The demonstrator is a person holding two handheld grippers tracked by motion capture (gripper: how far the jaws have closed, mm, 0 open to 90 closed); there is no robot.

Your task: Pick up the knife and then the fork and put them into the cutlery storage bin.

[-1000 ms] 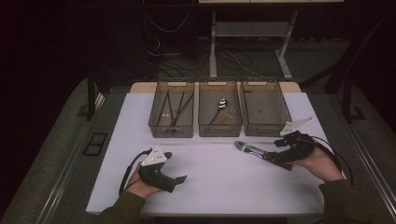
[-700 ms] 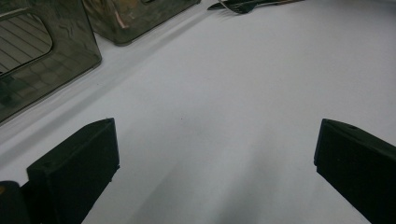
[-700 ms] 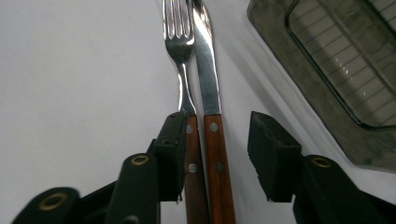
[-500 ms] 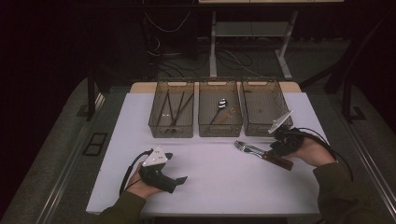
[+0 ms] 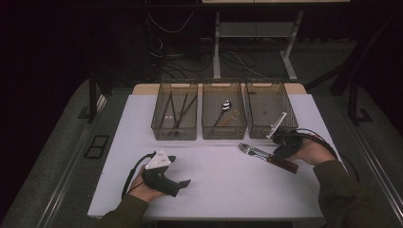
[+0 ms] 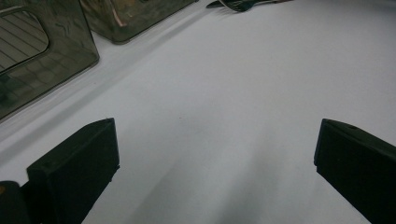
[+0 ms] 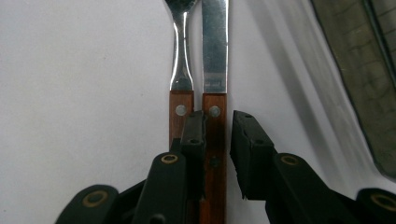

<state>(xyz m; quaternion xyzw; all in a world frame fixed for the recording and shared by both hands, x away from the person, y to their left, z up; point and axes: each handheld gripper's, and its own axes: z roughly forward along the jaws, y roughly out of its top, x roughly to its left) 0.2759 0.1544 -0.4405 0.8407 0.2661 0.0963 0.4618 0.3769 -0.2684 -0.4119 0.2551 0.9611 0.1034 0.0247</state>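
At the lower left of the high view, the left gripper is held idle above the white table, its jaws spread wide with nothing between them. At the right, the right gripper is set around the wooden handle of the knife, which lies just beside the fork. Its jaws have just been closing, and a slight gap is seen at the right pad. The pick-up step is judged in hand; next, a firm pinch and a lift toward the trays at the upper centre seem called for.
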